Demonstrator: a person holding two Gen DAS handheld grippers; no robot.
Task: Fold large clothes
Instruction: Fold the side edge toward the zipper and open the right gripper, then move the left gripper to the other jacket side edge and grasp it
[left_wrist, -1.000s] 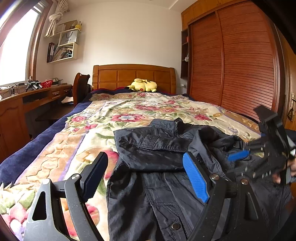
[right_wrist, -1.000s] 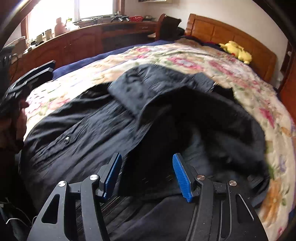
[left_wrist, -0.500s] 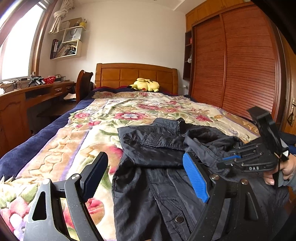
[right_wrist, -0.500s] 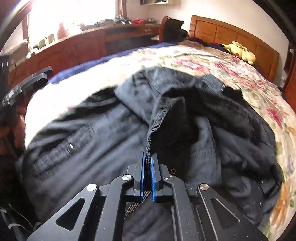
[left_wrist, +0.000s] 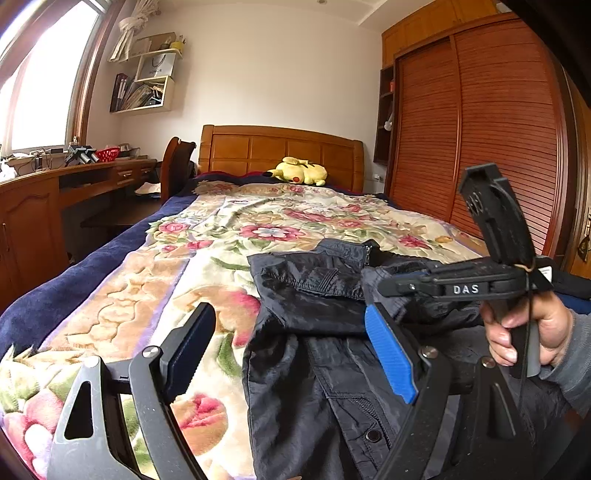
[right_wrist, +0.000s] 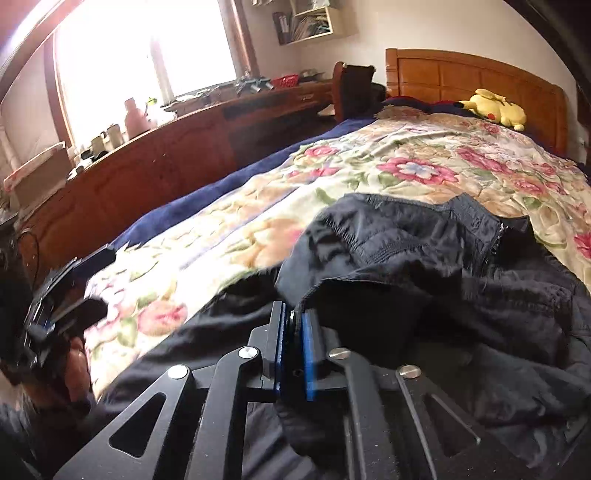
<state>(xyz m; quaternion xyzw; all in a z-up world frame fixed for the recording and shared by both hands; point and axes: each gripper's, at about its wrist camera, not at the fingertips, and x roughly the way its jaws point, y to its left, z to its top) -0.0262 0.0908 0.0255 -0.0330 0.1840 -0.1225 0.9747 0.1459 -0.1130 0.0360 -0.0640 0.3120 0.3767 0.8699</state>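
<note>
The dark navy, crinkled nylon jacket (left_wrist: 314, 295) is spread on the floral quilted bedspread (left_wrist: 258, 221). A raised hem fold is pinched tight by the right gripper (right_wrist: 293, 325). The left gripper (left_wrist: 291, 354) is held wide apart above the jacket's edge, nothing grasped.
</note>
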